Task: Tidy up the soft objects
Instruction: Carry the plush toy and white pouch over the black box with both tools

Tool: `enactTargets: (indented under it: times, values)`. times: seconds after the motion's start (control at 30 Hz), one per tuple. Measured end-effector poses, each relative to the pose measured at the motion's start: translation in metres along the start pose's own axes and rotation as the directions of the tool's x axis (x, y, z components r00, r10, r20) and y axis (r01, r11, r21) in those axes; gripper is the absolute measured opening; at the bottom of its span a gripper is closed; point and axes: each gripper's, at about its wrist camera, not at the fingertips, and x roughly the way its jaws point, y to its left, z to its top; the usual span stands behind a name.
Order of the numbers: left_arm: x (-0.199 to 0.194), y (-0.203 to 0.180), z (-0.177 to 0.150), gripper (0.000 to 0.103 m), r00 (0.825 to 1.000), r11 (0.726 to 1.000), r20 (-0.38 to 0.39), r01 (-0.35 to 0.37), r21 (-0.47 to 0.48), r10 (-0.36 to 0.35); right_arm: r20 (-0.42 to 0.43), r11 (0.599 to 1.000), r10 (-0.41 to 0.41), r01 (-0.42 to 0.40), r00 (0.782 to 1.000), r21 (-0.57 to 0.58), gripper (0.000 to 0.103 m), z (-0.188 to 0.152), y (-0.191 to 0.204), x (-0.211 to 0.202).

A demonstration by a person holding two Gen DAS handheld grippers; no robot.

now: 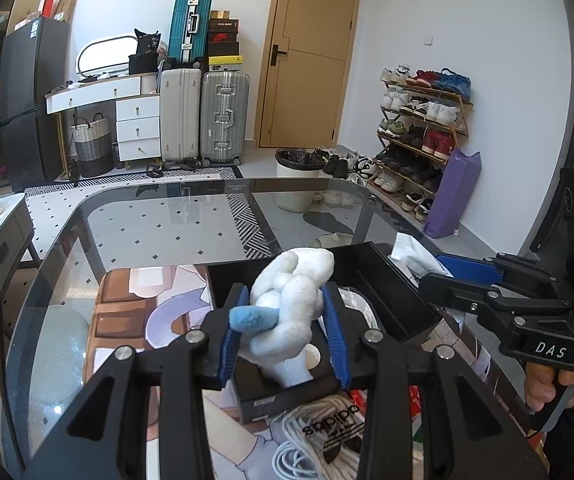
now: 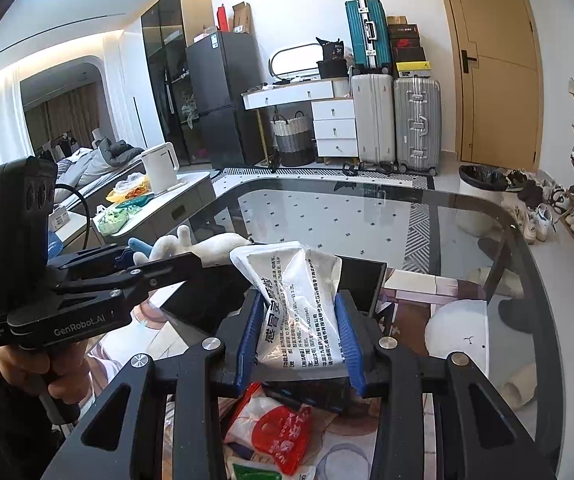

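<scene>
My left gripper (image 1: 285,308) is shut on a white plush toy (image 1: 291,300) with a blue ear, held above a black box (image 1: 383,284) on the glass table (image 1: 147,216). My right gripper (image 2: 301,320) is shut on a white printed soft packet (image 2: 299,300), held above the same black box (image 2: 361,280). In the left wrist view the right gripper (image 1: 439,280) enters from the right with the packet (image 1: 411,256). In the right wrist view the left gripper (image 2: 135,260) comes in from the left with the plush toy (image 2: 203,246).
A picture mat (image 1: 135,312) covers the near table. A smaller black box (image 1: 283,392), a coiled white rope (image 1: 319,440), a red-and-white bag (image 2: 275,432) and a white round plush (image 2: 459,328) lie near. Suitcases, a bin and a shoe rack stand beyond the table.
</scene>
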Motion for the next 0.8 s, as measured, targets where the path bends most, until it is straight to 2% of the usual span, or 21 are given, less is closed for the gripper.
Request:
enactTargets:
  times: [0.8]
  values:
    - [0.043, -0.001, 0.000, 0.036, 0.998, 1.000, -0.059, -0.011, 0.007, 0.011, -0.058, 0.999, 0.052, -0.051, 0.997, 0.010, 0.037, 0.014, -0.008, 0.051]
